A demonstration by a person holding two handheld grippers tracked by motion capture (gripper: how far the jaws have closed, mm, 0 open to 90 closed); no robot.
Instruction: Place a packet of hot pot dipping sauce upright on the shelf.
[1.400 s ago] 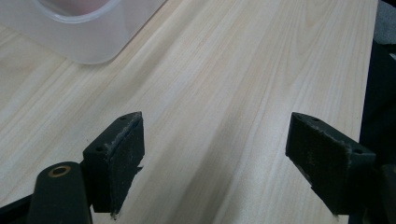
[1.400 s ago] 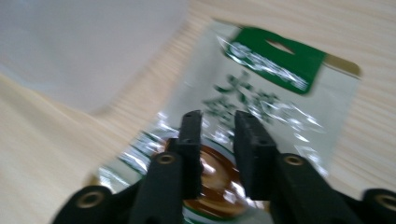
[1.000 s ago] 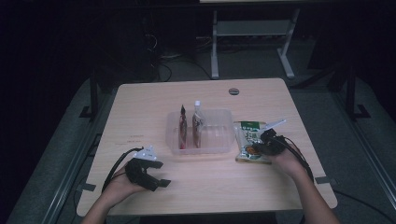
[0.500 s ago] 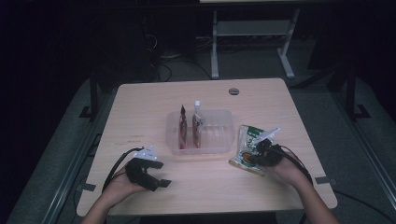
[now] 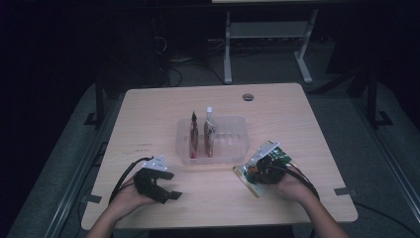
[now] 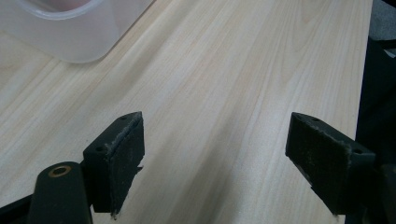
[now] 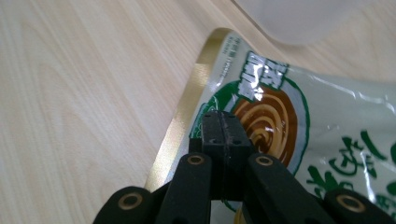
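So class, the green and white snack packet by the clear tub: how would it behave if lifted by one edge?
The snack packet looks like thin, glossy film, so it would probably sag, not stay stiff. Its shiny surface may be slippery in the right gripper. It lies flat on the table, so rolling seems unlikely.

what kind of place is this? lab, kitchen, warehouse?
Most likely a lab or recording room, not a kitchen. A plain wooden table stands in a dark room on grey floor, a white metal stand and loose cables lie behind it, and a person works handheld tongs trailing cables.
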